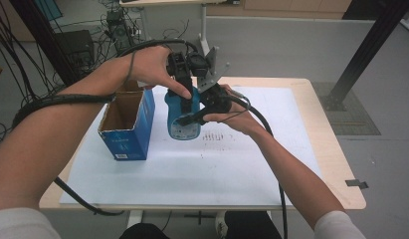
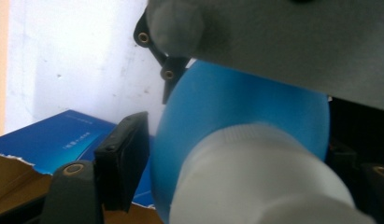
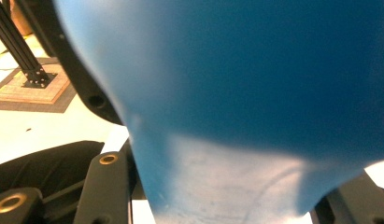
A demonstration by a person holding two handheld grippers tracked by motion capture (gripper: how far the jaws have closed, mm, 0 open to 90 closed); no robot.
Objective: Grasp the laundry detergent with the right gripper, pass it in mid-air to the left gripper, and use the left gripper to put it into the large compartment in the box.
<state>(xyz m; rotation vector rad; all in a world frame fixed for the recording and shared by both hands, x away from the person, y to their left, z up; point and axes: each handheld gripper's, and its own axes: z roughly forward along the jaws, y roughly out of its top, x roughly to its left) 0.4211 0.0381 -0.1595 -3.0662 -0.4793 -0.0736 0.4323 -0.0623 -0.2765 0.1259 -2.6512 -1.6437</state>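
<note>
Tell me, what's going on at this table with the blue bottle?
A person holds a pair of tongs in each hand above a white-covered table. The right tongs are clamped on the body of a blue plastic bottle, holding it upright off the table. The left tongs sit at the bottle's top, around its white ribbed cap; whether they press on it I can't tell. An open blue cardboard box stands just beside the bottle.
</note>
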